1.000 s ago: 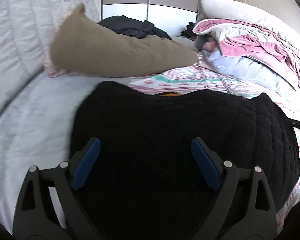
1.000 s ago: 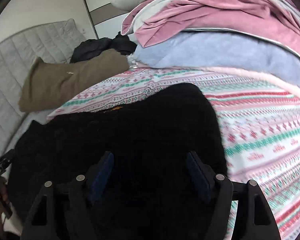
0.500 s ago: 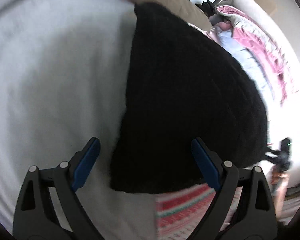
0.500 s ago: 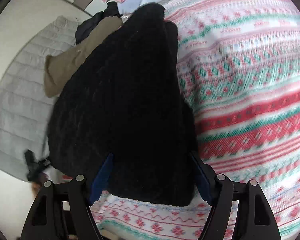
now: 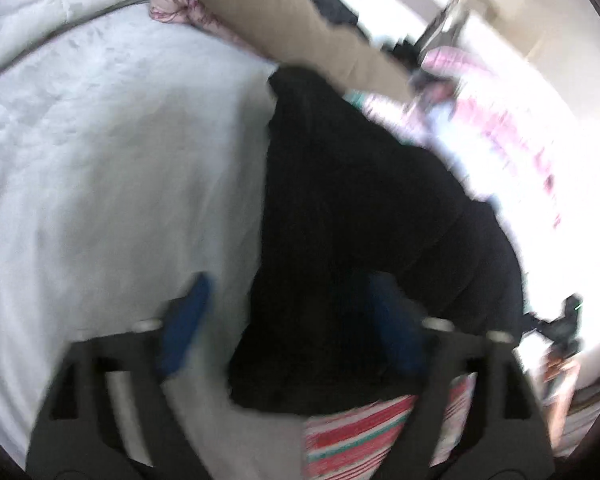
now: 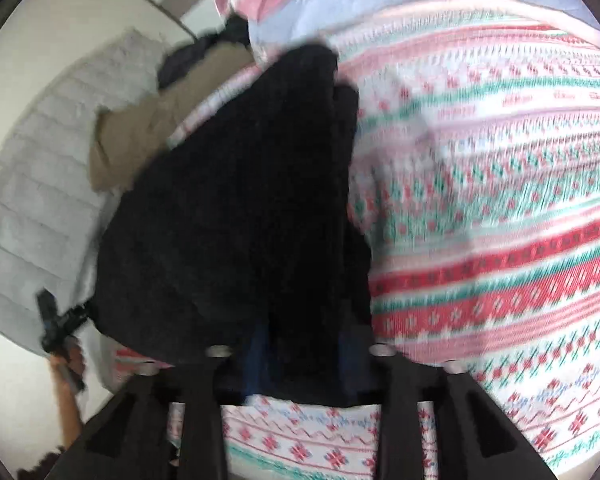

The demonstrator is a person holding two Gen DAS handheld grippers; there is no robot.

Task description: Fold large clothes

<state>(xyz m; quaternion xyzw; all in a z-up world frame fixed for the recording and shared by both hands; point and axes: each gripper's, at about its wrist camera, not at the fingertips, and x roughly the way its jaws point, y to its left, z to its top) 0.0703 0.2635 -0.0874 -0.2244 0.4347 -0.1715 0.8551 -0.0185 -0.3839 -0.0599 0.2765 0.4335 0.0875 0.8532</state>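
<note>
Bedtop, black garment point(image 5: 360, 220) lengthwise away from camera.

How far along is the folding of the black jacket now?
Done: the jacket lies spread on the blanket, one layer seemingly folded over at its side. In hand: the left gripper, jaws opening, straddles its near corner; the right gripper brackets its near edge, grip unclear. Left: lifting that edge over for the next fold.
</note>
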